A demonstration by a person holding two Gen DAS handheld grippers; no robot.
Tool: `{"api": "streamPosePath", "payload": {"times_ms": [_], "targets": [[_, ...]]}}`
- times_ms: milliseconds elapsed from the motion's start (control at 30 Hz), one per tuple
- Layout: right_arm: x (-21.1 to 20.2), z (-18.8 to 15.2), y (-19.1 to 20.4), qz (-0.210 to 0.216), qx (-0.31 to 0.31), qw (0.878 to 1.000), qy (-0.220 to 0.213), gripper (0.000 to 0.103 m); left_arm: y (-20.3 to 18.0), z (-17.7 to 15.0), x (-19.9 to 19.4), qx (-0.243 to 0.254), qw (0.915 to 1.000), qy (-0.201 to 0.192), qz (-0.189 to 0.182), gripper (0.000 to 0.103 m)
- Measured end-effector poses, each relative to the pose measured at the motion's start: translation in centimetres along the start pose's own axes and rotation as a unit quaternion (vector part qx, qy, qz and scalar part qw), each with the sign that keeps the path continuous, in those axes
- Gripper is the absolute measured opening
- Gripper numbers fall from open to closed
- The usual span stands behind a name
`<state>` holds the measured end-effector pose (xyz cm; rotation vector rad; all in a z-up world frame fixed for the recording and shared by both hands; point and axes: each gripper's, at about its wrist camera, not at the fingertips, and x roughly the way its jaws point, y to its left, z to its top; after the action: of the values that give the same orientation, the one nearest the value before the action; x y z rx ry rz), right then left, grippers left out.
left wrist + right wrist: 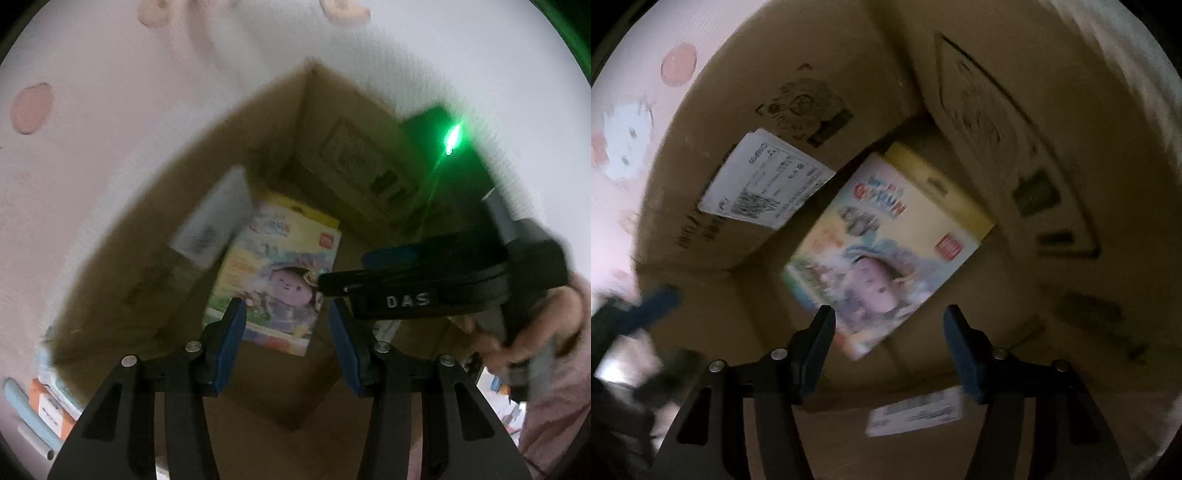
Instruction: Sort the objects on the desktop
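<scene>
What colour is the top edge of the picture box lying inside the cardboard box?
Yellow. The picture box shows its yellow edge most clearly in the right wrist view.

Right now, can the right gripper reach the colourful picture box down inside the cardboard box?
Probably yes. The right gripper hangs open above the picture box, which lies flat in the cardboard box, with nothing between them.

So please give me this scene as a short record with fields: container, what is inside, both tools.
container: open cardboard box, white label on an inner wall
contents: colourful picture box lying flat on the bottom
left tool: open, empty, above the box
right tool: open, empty, above the picture box
surface: pink patterned cloth
</scene>
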<state>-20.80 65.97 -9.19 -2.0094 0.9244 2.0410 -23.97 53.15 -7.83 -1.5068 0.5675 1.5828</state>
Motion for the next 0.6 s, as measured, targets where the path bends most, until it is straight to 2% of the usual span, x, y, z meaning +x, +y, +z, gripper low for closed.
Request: {"api": "streamPosePath", "payload": {"times_ms": [67, 100, 200, 333, 367, 400, 433, 467, 600], "targets": [[0.9, -0.9, 0.0, 0.027, 0.024, 0.999, 0.005, 0.061, -0.3, 0.3, 1.7, 0.000, 0.9995, 0.022, 0.022, 0.051], [1.0, -0.9, -0.2, 0.027, 0.035, 0.999, 0.007, 0.062, 0.0, 0.3, 2.5, -0.008, 0.9990, 0.031, 0.032, 0.051], [1.3, -0.5, -0.4, 0.018, 0.062, 0.998, 0.013, 0.065, 1.0, 0.4, 4.7, -0.032, 0.9959, 0.056, 0.064, 0.051], [0.9, 0.3, 0.0, -0.004, 0.093, 0.996, 0.005, 0.065, 1.8, 0.2, 6.4, -0.024, 0.9929, 0.078, 0.087, 0.050], [1.0, 0.5, 0.3, -0.001, 0.090, 0.996, 0.005, 0.063, 1.8, 0.1, 6.7, -0.018, 0.9927, 0.079, 0.090, 0.044], [1.1, 0.6, 0.5, 0.003, 0.085, 0.996, 0.006, 0.057, 1.8, 0.0, 6.9, -0.014, 0.9923, 0.080, 0.093, 0.024], [1.2, 0.7, 0.7, 0.002, 0.078, 0.997, 0.008, 0.028, 2.0, -0.1, 7.1, -0.015, 0.9916, 0.083, 0.098, 0.013], [1.3, 0.8, 0.8, -0.001, 0.071, 0.997, 0.010, 0.009, 2.3, -0.3, 7.3, -0.024, 0.9911, 0.087, 0.098, 0.006], [1.6, 0.8, 1.2, -0.033, 0.042, 0.998, 0.014, 0.007, 3.5, -0.4, 7.6, -0.048, 0.9890, 0.095, 0.102, 0.000]]}}
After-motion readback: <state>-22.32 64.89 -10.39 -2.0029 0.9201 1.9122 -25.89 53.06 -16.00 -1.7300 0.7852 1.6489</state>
